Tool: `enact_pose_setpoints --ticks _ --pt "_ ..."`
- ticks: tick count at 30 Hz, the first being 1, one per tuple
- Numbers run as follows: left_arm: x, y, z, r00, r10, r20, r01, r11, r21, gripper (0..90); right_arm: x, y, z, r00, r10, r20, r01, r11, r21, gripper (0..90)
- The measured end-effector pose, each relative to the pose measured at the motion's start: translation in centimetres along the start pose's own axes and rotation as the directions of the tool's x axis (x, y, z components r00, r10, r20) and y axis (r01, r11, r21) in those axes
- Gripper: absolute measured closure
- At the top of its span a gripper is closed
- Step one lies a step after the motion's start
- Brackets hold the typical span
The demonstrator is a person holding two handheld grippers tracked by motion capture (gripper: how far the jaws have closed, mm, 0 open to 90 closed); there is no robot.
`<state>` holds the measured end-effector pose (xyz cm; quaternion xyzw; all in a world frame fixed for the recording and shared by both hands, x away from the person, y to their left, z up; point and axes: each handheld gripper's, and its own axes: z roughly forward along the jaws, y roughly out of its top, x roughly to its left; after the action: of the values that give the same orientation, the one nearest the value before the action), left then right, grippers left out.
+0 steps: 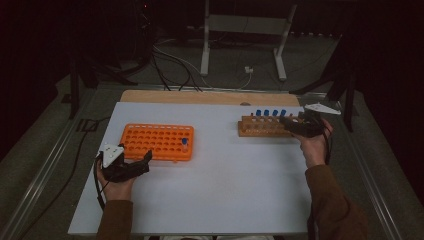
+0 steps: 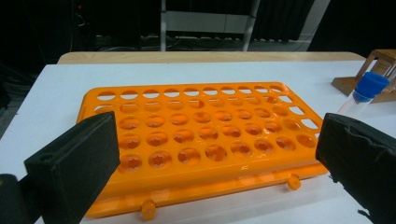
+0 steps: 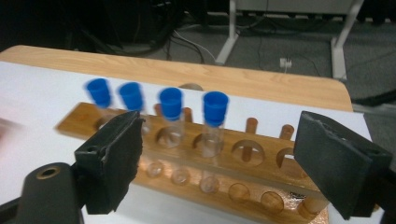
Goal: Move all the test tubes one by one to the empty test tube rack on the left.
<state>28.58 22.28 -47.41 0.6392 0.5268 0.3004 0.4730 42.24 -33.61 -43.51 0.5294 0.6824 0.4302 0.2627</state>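
Note:
An orange tube rack (image 1: pixel 157 141) lies on the left of the white table, with one blue-capped tube (image 1: pixel 184 144) standing near its right end. My left gripper (image 1: pixel 146 162) is just in front of the rack, open with nothing between its pads. In the left gripper view the rack (image 2: pixel 201 135) lies between the wide-set jaws and the tube (image 2: pixel 369 88) stands at the right. A wooden rack (image 1: pixel 262 127) at the right holds several blue-capped tubes (image 1: pixel 270 113). My right gripper (image 1: pixel 286 125) is at that rack's right end, open. Its jaws flank the rightmost tube (image 3: pixel 215 112) without touching.
A bare wooden board (image 1: pixel 210 96) borders the table's far edge. Beyond it a white metal stand (image 1: pixel 240 40) and cables sit on the floor. The wooden rack (image 3: pixel 261 154) has free holes at its right end. Metal rails run along both sides of the table.

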Motion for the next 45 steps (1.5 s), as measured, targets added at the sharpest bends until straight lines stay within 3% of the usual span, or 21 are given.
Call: enact_pose_setpoints --ticks 3,7,16,26,31,45 --pt "-0.1 -0.2 0.1 1.0 -0.008 0.001 0.008 1.0 0.004 0.7 -0.4 -0.4 1.1 0.9997 0.023 -0.01 -0.023 1.0 0.013 28.7" --pt "-0.2 -0.3 0.3 1.0 0.0 0.002 0.0 0.9999 0.014 0.7 -0.3 -0.9 2.1 1.0 0.0 0.007 0.0 1.0 0.024 46.7" --pt "-0.9 -0.5 0.6 0.9996 0.027 0.007 -0.027 0.9993 0.027 0.7 0.4 -1.3 3.4 0.9994 -0.028 0.02 0.028 1.0 -0.001 71.9" --pt "-1.0 -0.6 0.7 0.9996 0.028 0.01 -0.029 0.999 0.034 0.7 1.3 -1.7 3.7 0.9971 -0.058 0.049 0.058 0.998 -0.007 76.7" --pt "-1.1 -0.6 0.8 0.9994 0.032 0.013 -0.032 0.9988 0.037 0.7 1.3 -1.7 3.7 0.9977 -0.048 0.048 0.049 0.999 -0.01 76.9" --pt "-1.1 -0.8 0.9 0.9993 0.035 0.014 -0.035 0.9985 0.042 0.7 1.4 -0.8 2.1 0.9981 -0.048 0.039 0.05 0.996 -0.071 77.0"
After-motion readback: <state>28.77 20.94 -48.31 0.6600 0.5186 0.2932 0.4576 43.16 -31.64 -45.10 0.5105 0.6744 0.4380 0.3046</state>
